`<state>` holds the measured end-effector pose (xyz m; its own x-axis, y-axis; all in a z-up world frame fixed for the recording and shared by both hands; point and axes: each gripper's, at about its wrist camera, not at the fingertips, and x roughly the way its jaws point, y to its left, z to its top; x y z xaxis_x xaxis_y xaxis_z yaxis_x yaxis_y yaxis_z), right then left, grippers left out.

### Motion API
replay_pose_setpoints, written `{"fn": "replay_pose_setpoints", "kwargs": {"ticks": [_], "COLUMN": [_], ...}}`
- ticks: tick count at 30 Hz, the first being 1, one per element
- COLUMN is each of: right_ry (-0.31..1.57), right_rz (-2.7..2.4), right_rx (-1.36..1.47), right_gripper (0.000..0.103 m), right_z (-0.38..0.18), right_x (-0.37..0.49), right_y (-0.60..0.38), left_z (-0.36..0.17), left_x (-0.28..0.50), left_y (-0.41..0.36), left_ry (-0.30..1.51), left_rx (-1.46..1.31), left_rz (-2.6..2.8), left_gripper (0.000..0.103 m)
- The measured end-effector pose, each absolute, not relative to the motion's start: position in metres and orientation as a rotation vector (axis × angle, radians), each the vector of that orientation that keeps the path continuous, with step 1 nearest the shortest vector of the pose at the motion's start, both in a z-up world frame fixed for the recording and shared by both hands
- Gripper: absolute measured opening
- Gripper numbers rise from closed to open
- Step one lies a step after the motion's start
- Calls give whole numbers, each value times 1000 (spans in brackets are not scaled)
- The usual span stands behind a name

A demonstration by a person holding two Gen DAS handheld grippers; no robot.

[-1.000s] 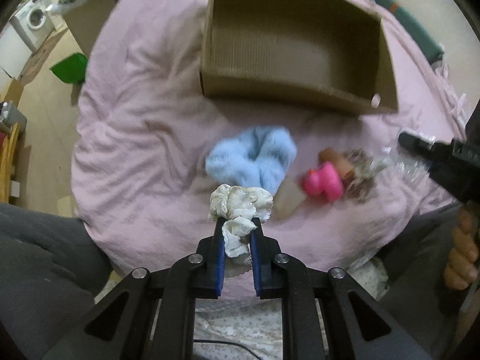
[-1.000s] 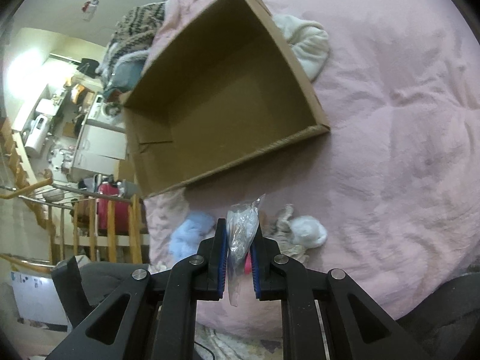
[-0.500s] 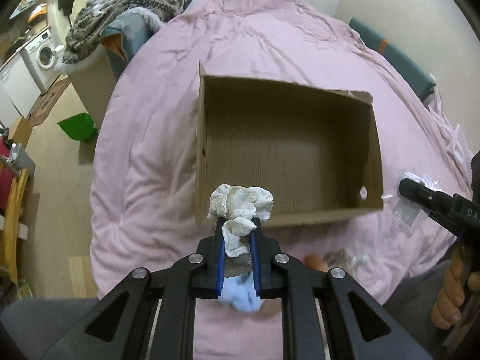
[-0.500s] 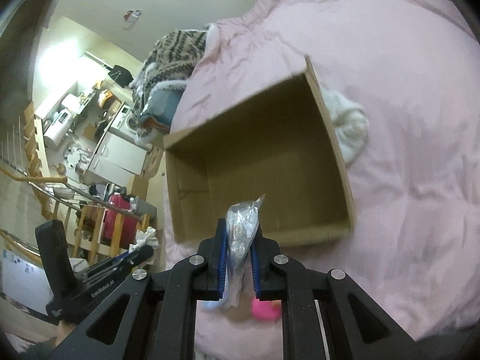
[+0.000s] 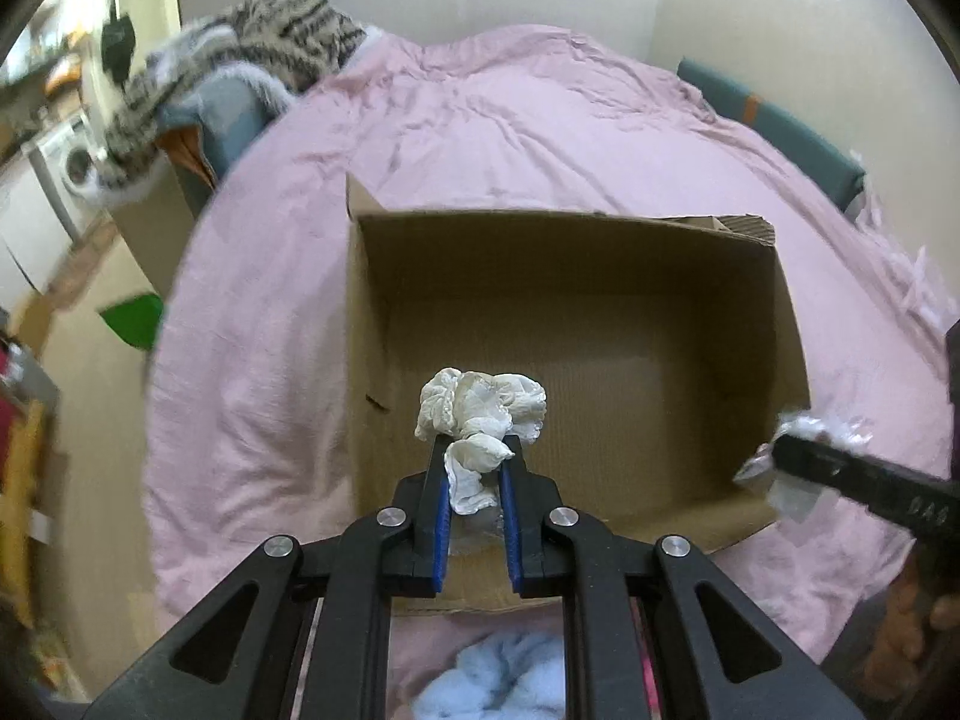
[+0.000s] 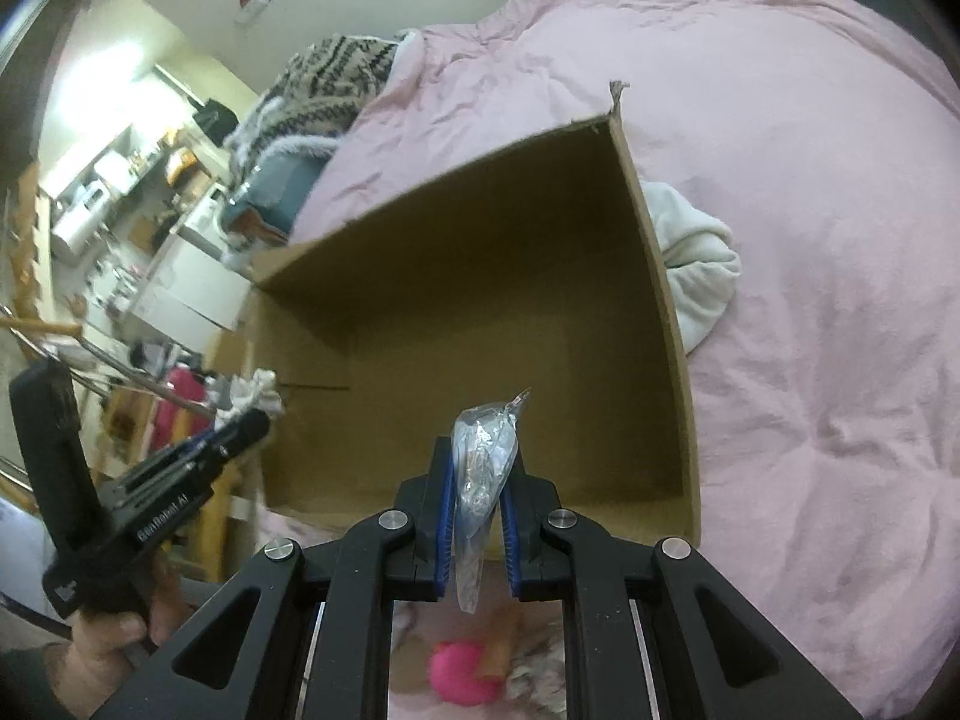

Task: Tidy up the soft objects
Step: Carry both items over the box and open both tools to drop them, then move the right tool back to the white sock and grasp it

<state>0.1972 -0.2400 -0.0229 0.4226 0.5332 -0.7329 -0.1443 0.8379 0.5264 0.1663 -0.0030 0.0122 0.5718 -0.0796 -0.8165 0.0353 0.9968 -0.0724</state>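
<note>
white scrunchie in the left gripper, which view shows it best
The left wrist view: the white scrunchie sits centre frame, ruffles sharp, pinched in the left gripper over the cardboard box. The right wrist view shows only a small white tuft at the left gripper's tip.

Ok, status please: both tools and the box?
Left tool shut on white scrunchie, over cardboard box. Right tool shut on clear plastic bag, at box edge. Box empty, nothing blocking.
</note>
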Motion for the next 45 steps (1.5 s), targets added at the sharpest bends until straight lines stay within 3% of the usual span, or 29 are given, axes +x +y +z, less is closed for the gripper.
{"fn": "replay_pose_setpoints", "kwargs": {"ticks": [23,29,33,36,37,38,39,45], "right_ry": [1104,1110,1101,1088,1083,1075,1057,1036], "right_rz": [399,399,406,408,407,405,396,374], "right_rx": [316,326,334,350,357,366,377,400], "right_gripper": [16,17,18,33,48,72,78,79], "right_z": [-42,-43,-41,-39,-39,-38,-35,-32], "right_x": [196,197,197,196,196,195,194,195], "right_y": [-229,-226,-228,-230,-232,-233,-236,-243], "left_z": [-13,-13,-10,-7,-5,-4,-3,0], "left_x": [169,169,166,164,165,165,165,165], "left_y": [-18,-18,-20,-20,-19,-18,-17,-14], "left_ry": [1008,1012,992,973,971,968,965,960], "left_rx": [-25,-28,-10,-17,-25,-33,-38,-57], "left_rz": [-31,-37,-30,-38,-43,-44,-40,-32], "left_gripper": [14,24,45,56,62,65,69,69]}}
